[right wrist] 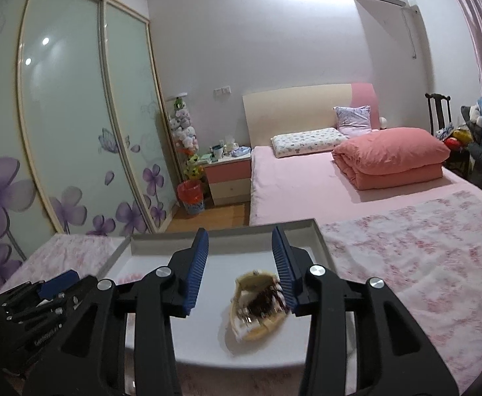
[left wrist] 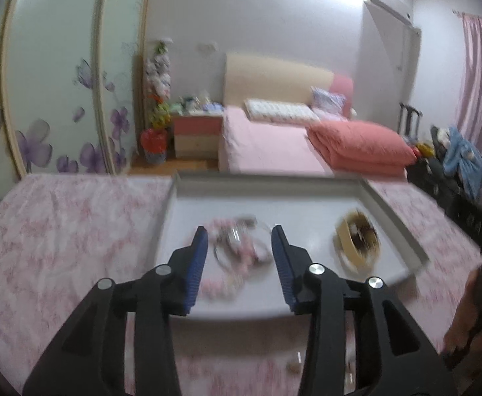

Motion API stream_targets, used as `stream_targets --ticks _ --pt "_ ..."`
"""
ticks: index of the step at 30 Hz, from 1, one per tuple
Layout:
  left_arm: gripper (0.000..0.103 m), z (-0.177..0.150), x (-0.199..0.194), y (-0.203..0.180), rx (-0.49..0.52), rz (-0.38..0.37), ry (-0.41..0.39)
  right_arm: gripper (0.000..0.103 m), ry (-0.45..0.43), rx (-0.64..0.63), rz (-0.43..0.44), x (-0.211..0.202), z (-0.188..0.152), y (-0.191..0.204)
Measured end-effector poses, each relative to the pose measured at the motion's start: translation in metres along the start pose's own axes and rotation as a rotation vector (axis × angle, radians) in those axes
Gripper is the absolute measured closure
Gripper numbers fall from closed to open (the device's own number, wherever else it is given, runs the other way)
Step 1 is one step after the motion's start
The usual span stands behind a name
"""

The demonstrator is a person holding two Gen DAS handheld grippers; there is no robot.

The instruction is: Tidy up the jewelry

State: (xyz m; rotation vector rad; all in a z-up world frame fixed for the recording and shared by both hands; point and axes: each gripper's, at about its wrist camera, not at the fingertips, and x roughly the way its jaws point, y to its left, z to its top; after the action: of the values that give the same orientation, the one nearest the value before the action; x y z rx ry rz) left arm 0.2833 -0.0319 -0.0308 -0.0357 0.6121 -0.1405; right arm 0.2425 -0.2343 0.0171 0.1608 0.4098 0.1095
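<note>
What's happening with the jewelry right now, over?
Left gripper open over pink bead pile. Right gripper open over tan bundle. Both lie in white tray. Nothing blocking.

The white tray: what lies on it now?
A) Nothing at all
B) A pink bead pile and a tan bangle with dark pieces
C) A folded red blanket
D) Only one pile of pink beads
B: the white tray holds a pink bead pile and a tan bangle with dark pieces inside.
</note>
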Motion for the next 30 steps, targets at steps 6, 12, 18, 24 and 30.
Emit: stream_targets --ticks 6,12,18,24,30 --pt "0.061 -0.043 0.006 -0.015 0.046 -0.098 0.204 0.061 0.0 -0.018 0.009 -0.04 -0.007 -0.006" --pt "0.061 -0.063 0.009 -0.037 0.112 -0.085 0.263 0.061 0.019 -0.009 0.026 -0.062 -0.017 -0.013" --pt "0.062 -0.067 0.017 -0.047 0.167 -0.04 0.303 0.061 0.049 0.005 0.049 -0.067 -0.027 -0.017" --pt "0.089 -0.067 0.017 -0.051 0.189 -0.013 0.296 0.061 0.06 0.005 0.068 -0.075 -0.033 -0.016" --pt "0.089 -0.064 0.015 -0.033 0.163 0.037 0.298 0.061 0.112 0.004 0.084 -0.076 -0.042 -0.019"
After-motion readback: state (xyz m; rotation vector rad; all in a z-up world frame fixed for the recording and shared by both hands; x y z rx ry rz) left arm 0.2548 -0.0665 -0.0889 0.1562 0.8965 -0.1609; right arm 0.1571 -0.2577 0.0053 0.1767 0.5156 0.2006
